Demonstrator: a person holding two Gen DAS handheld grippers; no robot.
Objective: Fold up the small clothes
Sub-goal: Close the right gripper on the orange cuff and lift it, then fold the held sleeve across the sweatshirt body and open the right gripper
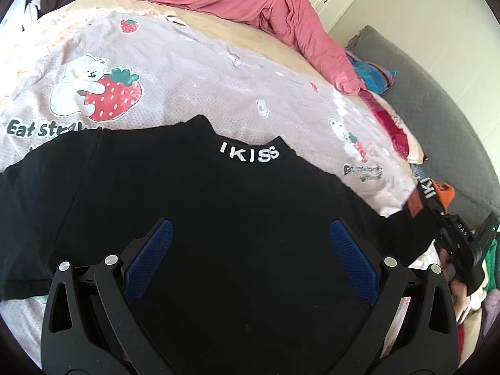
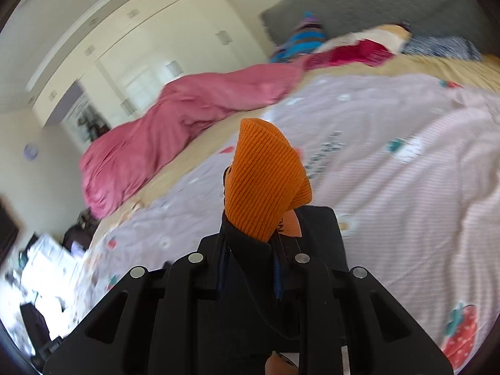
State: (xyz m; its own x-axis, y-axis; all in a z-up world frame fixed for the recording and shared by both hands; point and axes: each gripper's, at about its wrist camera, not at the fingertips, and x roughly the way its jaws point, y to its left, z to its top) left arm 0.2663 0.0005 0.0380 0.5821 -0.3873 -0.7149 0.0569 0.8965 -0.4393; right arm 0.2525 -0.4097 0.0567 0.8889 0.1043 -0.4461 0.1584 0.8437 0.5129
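- The black top [image 1: 218,218] is lying spread flat on the bed's strawberry-print cover [image 1: 193,72], filling the lower middle of the left view.
- The left claw [image 1: 250,259] is hanging wide apart above the top's body, gripping nothing.
- The right claw [image 2: 250,268] is clamping the orange-cuffed sleeve end [image 2: 265,178], lifting it at the right edge.
- Judged step: first sleeve fold; next, carrying the sleeve across onto the body.
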